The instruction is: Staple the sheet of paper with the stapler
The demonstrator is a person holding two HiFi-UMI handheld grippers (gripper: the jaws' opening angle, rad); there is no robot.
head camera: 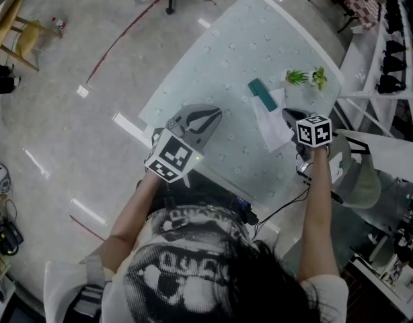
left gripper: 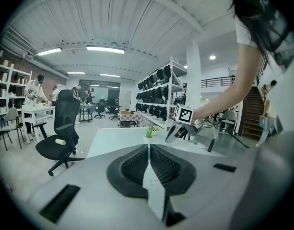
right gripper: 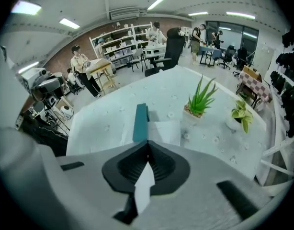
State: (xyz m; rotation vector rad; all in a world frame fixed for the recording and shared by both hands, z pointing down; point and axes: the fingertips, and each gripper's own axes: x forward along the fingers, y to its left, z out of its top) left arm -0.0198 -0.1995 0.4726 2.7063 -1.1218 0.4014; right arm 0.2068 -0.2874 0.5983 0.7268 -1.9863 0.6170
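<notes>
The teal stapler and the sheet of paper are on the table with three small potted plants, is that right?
Not quite: the right gripper view shows two small potted plants, not three. The teal stapler and sheet of paper are on the table.

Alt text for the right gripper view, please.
The right gripper, jaws shut and empty, points down at a teal stapler resting on a white sheet of paper on a pale table. Two small potted plants stand to the right of the paper.
</notes>
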